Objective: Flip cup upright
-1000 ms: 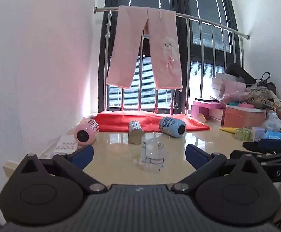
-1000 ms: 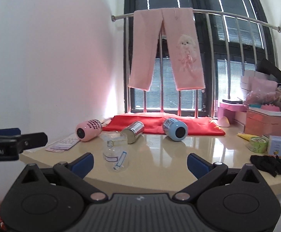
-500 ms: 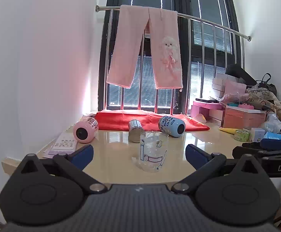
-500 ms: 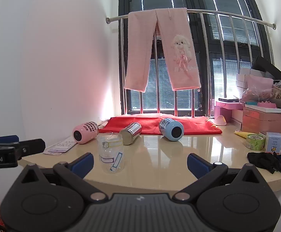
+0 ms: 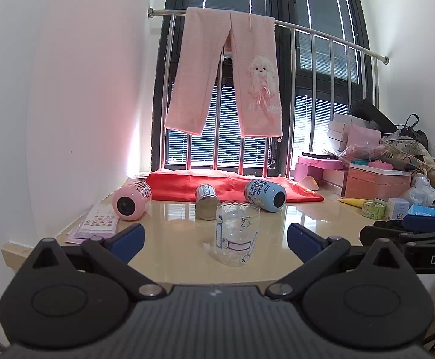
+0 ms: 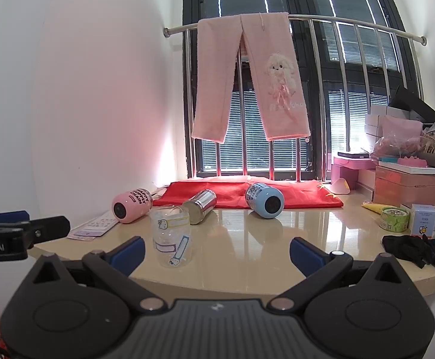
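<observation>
Both pairs of tongs stand wide and hold nothing. The left tongs [image 5: 214, 236] face the clear glass cup [image 5: 237, 233] almost dead ahead, between their blue tips and a little beyond them. From the right tongs [image 6: 216, 249] the same cup [image 6: 172, 236] lies off toward their left finger, so the left hand seems the better placed. The cup stands near the front edge of the surface [image 5: 280, 233], its long axis vertical and its mouth apparently up, so the flip looks done for this one. Behind it three cups lie on their sides, bases toward the cameras: one pink cup [image 5: 131, 199], one steel cup [image 5: 206, 201], one blue cup [image 5: 265, 194]. That makes four cups, one upright.
</observation>
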Available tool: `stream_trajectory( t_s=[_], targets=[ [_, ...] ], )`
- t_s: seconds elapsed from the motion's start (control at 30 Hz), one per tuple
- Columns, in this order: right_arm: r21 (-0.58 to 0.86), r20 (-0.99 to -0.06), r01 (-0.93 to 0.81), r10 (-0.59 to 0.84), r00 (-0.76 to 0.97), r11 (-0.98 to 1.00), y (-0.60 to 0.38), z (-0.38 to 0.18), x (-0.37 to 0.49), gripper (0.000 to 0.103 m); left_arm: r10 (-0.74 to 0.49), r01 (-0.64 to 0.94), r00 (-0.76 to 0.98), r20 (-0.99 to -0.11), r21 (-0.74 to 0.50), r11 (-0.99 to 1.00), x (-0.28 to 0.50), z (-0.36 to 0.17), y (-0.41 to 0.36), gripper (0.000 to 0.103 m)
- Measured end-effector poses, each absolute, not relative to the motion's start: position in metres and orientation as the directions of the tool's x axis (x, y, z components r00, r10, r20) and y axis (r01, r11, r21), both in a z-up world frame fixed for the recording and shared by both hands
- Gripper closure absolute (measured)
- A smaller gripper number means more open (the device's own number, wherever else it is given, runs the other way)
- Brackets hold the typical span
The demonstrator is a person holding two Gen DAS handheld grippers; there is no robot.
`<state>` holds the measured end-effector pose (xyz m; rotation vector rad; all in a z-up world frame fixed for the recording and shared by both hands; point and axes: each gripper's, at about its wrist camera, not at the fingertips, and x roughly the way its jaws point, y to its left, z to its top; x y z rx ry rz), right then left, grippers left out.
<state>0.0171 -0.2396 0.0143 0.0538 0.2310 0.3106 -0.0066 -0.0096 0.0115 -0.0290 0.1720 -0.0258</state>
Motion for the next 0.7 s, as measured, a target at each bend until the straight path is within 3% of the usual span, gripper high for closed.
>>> stream_trajectory(
  t_s=[0.7],
  targets=[
    [0.088, -0.217, -0.297, 0.309, 0.926, 0.951, -0.2397, 0.0136, 0.0169, 0.0, -0.036, 0.03, 0.985, -0.169, -0.036, 0.999, -0.0067, 0.011, -0.0118, 0.0]
  ],
)
